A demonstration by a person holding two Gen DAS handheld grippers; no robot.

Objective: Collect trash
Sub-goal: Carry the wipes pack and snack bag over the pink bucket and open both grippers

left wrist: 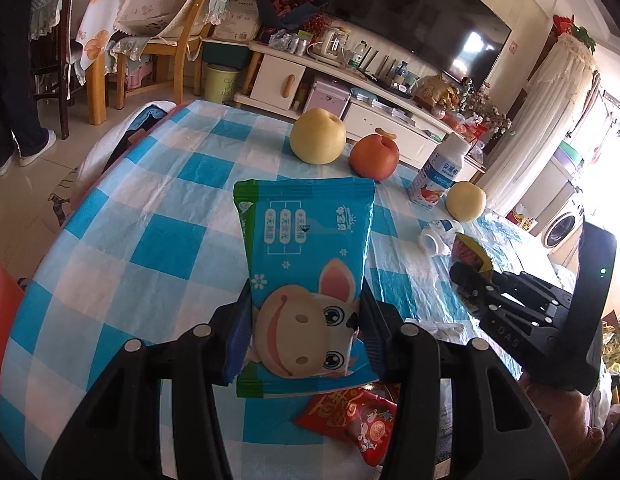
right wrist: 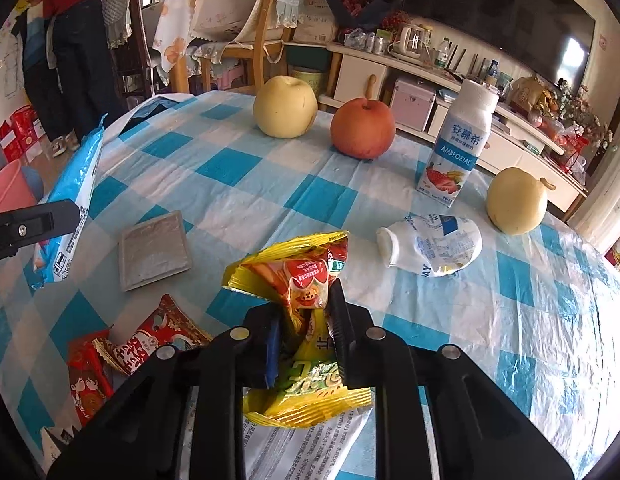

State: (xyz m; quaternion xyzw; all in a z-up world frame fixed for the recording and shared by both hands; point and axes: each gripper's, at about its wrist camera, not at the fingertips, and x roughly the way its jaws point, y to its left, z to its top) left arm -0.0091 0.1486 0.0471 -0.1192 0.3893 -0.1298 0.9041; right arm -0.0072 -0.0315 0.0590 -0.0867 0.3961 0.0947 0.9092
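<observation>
Two wrappers are in hand at once. The left gripper (left wrist: 305,332) pinches a flat blue plastic snack packet printed with a cartoon animal (left wrist: 305,264), held clear above the blue-and-white checked plastic tablecloth (left wrist: 157,216). The right gripper (right wrist: 303,340) has its jaws pressed tight on a crumpled yellow-and-red foil snack bag (right wrist: 297,280), lifted just off the cloth. The pick-up step looks done for both (no bin is clearly identifiable in either view), so the next move calls for carrying them off to wherever the trash goes. More litter waits: red printed candy wrappers (right wrist: 121,352), a flat silver foil sachet (right wrist: 153,250) and a squashed white plastic yoghurt bottle (right wrist: 430,246). The fruit and the upright white drink bottle (right wrist: 458,140) probably stay.
</observation>
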